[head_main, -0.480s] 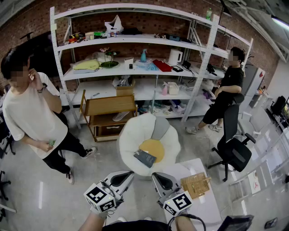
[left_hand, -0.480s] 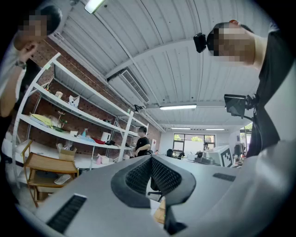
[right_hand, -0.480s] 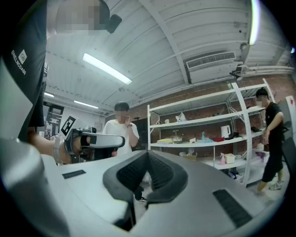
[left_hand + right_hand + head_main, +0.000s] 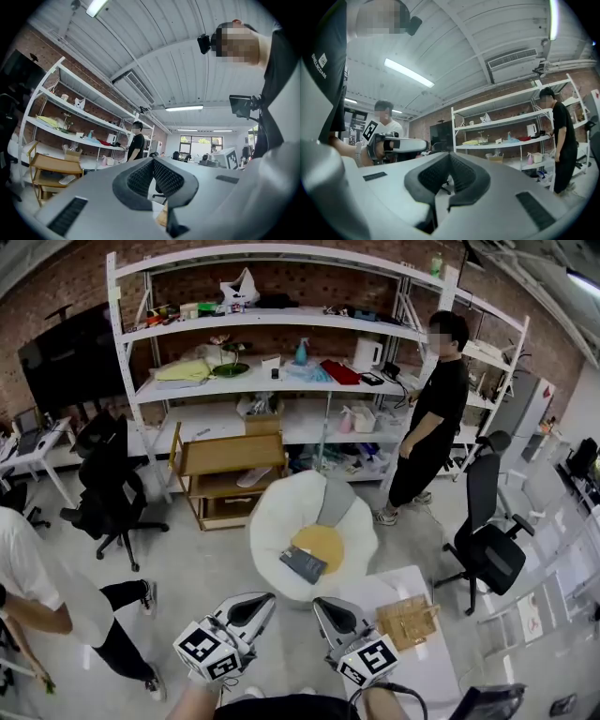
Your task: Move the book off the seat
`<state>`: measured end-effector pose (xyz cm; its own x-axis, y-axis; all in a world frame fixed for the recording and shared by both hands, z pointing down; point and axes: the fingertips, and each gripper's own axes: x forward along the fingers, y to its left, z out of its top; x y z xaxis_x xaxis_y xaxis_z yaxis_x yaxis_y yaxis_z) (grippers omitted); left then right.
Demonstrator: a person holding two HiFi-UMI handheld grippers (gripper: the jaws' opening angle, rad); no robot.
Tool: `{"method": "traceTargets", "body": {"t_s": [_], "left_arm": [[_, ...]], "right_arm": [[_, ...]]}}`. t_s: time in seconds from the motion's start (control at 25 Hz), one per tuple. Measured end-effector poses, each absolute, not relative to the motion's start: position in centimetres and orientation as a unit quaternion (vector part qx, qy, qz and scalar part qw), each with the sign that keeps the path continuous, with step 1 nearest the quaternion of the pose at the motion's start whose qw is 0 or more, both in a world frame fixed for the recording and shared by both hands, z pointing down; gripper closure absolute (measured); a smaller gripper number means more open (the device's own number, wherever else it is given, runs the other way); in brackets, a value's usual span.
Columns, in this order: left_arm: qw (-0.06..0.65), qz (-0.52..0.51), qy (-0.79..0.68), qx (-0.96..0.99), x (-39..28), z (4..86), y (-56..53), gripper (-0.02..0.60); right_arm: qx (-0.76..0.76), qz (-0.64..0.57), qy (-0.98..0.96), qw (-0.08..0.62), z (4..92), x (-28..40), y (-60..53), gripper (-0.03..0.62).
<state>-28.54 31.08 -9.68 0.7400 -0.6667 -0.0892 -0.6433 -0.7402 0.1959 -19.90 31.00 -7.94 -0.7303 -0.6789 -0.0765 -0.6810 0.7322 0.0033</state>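
Nearest the camera, the left gripper [image 4: 255, 604] and the right gripper [image 4: 326, 607] are held side by side and level, their jaws pointing toward the seat. In the left gripper view the two ribbed pads are pressed together with nothing between them; the right gripper view shows the same condition, jaws fully closed and empty. Neither gripper touches any object. Just to the right of the right gripper stands a white table [image 4: 427, 667] carrying a slatted wooden piece [image 4: 407, 622]. Directly beyond the gripper tips is the seat [image 4: 272, 521], a round white padded chair with a grey back cushion [image 4: 333, 502] and a round yellow cushion [image 4: 321, 542] at its centre. The book [image 4: 303, 564], dark-covered and closed, lies flat on the front part of the seat, its far corner overlapping the near edge of the yellow cushion; it is apart from both grippers. A black office chair [image 4: 487, 549] stands to the right of the seat, and a second one [image 4: 108, 488] well to the left. A person in a white shirt [image 4: 37, 587] is at the left edge. Behind the seat is a low wooden shelf unit [image 4: 225, 465], then a tall white rack [image 4: 281, 381] against the brick wall, where a person in black [image 4: 427, 418] stands.
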Motion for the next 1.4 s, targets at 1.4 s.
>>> {"method": "traceTargets", "body": {"t_s": [1.4], "left_arm": [[0.076, -0.067, -0.371, 0.923, -20.1, -7.6, 29.0, 0.577]], "right_arm": [[-0.371, -0.043, 0.925, 0.065, -4.6, -9.1, 28.6, 0.585]]}}
